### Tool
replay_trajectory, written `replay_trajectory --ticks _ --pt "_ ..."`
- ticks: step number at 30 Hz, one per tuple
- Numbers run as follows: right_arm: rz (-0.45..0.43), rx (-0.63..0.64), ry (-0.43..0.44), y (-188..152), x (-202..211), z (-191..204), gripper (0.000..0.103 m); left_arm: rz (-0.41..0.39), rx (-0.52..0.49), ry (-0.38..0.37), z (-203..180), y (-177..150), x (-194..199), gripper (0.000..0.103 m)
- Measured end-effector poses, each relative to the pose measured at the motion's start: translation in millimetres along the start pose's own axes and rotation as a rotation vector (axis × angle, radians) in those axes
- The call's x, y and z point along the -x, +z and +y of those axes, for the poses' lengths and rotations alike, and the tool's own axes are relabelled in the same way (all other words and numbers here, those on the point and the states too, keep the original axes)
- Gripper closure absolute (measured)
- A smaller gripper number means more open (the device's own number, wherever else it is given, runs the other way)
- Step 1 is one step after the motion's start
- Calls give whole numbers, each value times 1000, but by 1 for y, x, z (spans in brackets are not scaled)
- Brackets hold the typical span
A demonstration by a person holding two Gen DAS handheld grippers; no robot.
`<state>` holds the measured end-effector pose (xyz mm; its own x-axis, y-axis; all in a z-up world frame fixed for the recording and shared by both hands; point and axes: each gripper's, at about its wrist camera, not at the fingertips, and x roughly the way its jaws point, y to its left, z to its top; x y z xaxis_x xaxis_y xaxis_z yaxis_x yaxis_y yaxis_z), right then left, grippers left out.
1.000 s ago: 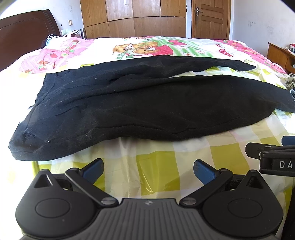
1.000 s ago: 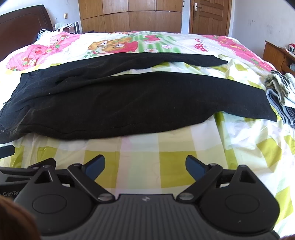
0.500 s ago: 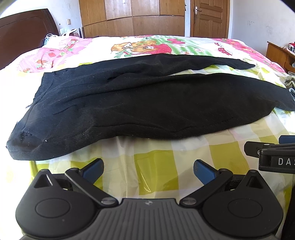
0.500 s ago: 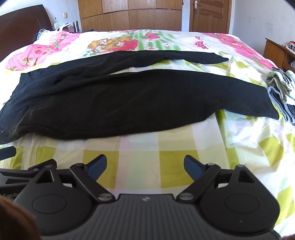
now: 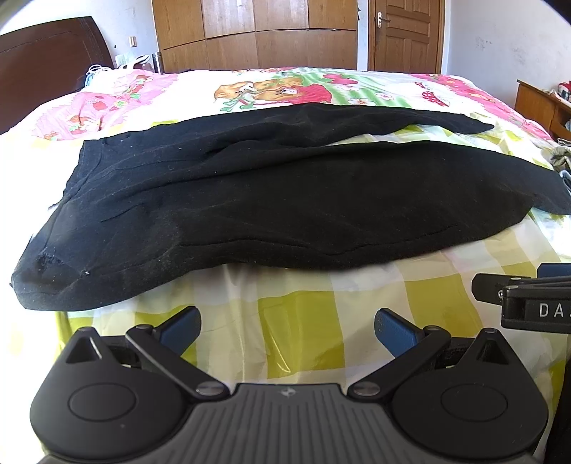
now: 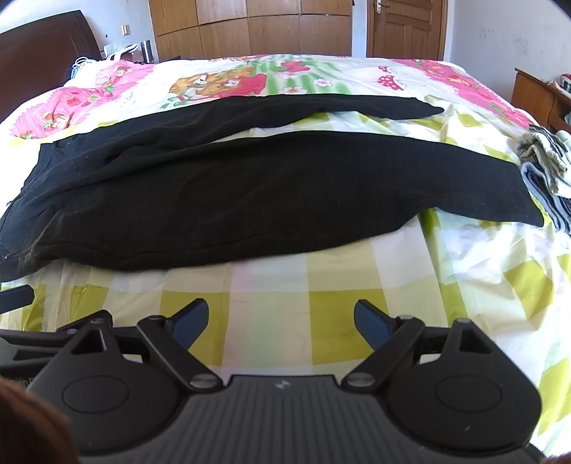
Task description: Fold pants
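Pants (image 5: 285, 200) lie crosswise before me, waistband left, legs running right; my left gripper (image 5: 287, 330) and right gripper (image 6: 280, 321) hover spread, empty.

Your left wrist camera sits low at the near edge of the bed (image 5: 285, 314), facing across it toward the wardrobe (image 5: 257, 35). Your right wrist camera looks the same way from just beside it, offset right. Both views share the black pants (image 5: 285, 200), door (image 6: 407, 28) and headboard (image 6: 43, 46).
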<state>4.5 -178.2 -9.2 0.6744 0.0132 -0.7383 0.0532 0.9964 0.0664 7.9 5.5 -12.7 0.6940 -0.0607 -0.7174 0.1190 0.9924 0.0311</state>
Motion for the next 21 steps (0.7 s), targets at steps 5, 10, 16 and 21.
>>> replay_trajectory --ticks 5,10,16,21 --pt "6 4 2 -1 -1 1 16 -1 -1 -2 0 0 0 0" --pt "10 14 -4 -1 -2 2 16 -9 16 -5 3 0 2 0" --pt "21 28 4 -3 -4 5 16 -12 17 -21 4 0 2 0" --pt "17 17 15 2 -1 -1 17 -21 28 -60 3 7 5 0"
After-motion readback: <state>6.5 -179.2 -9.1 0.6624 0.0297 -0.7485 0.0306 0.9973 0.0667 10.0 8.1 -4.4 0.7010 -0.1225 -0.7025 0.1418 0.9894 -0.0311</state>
